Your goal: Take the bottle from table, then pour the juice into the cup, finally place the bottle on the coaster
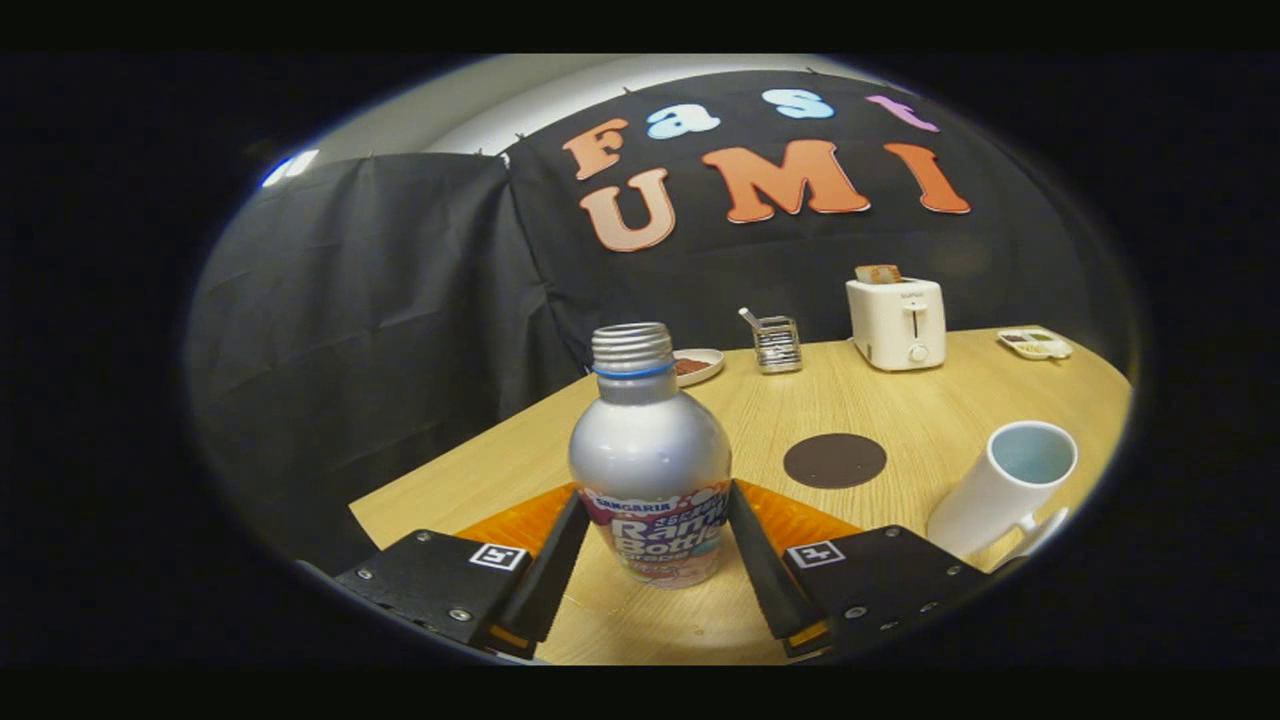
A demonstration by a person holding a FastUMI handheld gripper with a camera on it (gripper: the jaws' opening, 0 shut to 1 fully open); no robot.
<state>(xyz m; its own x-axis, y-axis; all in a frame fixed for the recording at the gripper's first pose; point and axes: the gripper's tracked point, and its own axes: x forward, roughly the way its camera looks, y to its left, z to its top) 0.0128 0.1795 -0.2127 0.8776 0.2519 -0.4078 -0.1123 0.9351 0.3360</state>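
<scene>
While toaster (896, 322) and cup (1003, 484) stand beyond, coaster (834, 460) lies unobstructed; gripper (652, 535) fingers clamp the upright, uncapped silver bottle (650, 455).

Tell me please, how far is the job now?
In hand: the tool has both fingers against the sides of the silver metal bottle, uncapped and upright; whether it has left the light wooden table is unclear. Left: pouring into the white ceramic cup, then setting the bottle on the round dark brown coaster.
</scene>
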